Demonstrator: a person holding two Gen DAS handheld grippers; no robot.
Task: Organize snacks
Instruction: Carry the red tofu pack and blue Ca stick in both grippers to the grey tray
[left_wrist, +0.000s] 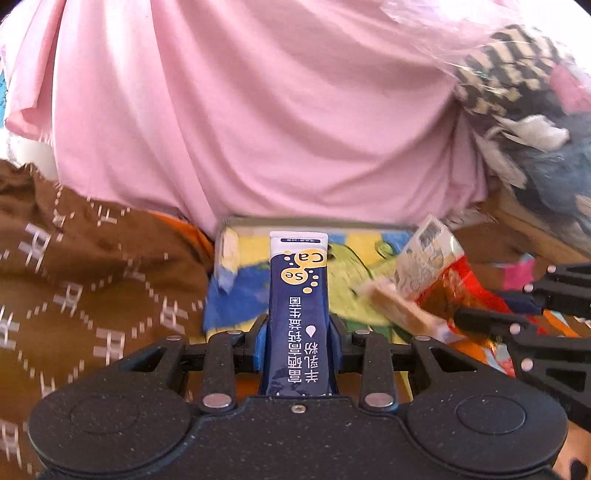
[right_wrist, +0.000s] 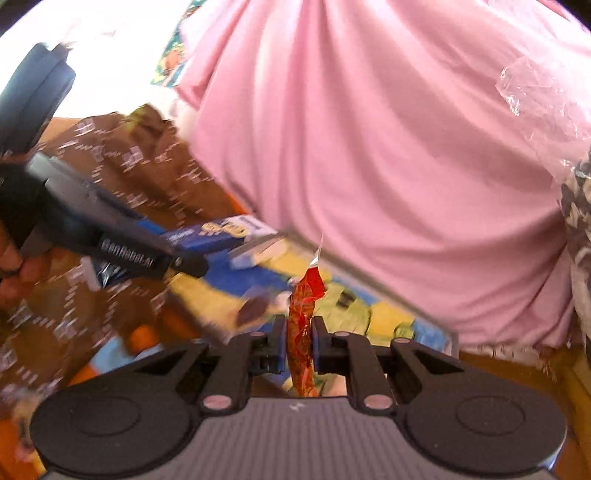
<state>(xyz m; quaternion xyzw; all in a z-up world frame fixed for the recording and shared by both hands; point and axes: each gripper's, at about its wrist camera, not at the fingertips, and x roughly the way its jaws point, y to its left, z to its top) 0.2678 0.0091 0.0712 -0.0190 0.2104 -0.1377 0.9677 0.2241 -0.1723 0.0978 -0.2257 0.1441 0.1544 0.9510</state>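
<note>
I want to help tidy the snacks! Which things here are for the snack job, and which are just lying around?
For the job:
- navy powder sachet, pinched in the left gripper
- red crinkly snack packet, pinched in the right gripper
- colourful cartoon tray below them

Just lying about:
- pink cloth
- brown patterned blanket
- clear plastic wrap
</note>
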